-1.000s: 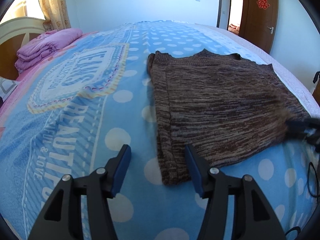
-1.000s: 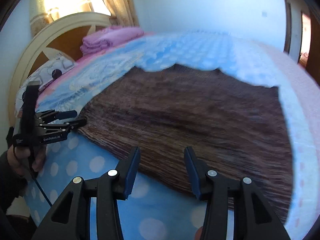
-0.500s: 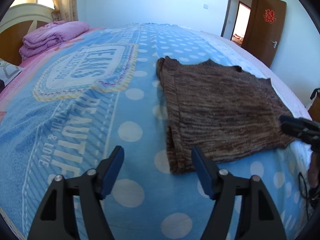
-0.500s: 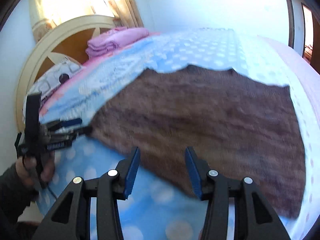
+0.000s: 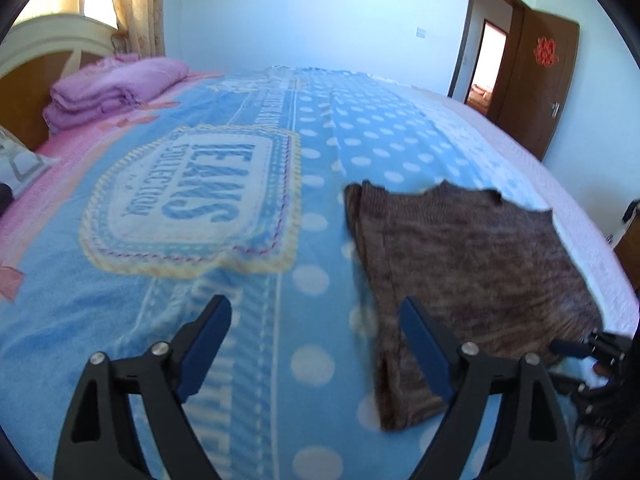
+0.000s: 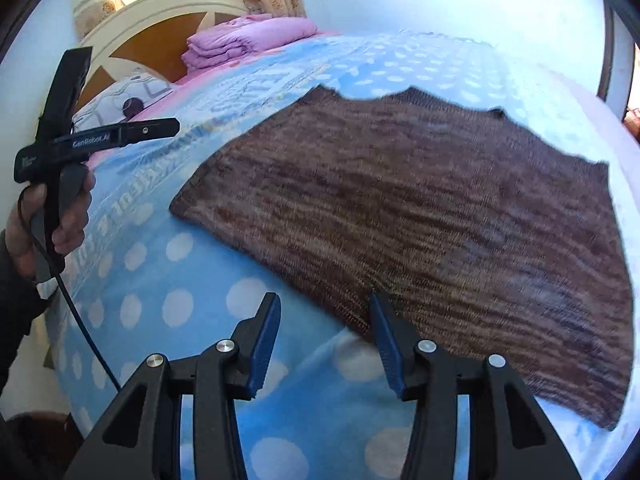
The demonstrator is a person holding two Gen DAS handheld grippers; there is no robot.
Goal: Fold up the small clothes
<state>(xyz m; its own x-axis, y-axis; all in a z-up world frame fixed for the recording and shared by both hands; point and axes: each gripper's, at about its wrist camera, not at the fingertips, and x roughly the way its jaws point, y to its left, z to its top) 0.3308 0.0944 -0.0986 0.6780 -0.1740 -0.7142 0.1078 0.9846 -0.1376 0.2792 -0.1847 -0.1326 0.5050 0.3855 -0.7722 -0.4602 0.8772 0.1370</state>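
Note:
A brown knit sweater [image 5: 460, 260] [image 6: 420, 208] lies flat on the blue dotted blanket [image 5: 320, 160], its left side folded in over itself. My left gripper [image 5: 314, 312] hovers above the blanket just left of the sweater's near left corner. Its jaws are opening wide and nothing is between them. In the right wrist view a hand [image 6: 68, 216] holds that left gripper [image 6: 172, 126] up at the far left, apart from the cloth. My right gripper [image 6: 324, 304] is open over the sweater's near hem, with nothing between its fingers. It shows at the left wrist view's right edge [image 5: 560, 346].
Folded pink bedding [image 5: 116, 88] [image 6: 240, 40] lies by the cream and wood headboard [image 6: 160, 20], with a patterned pillow [image 6: 120, 100] next to it. A brown door [image 5: 548, 80] stands open at the far right. A black cable [image 6: 80, 320] hangs from the left gripper.
My left gripper has drawn back and up from the sweater's near left corner, and its jaws have spread wider. The right gripper shifted a little sideways with its jaws unchanged.

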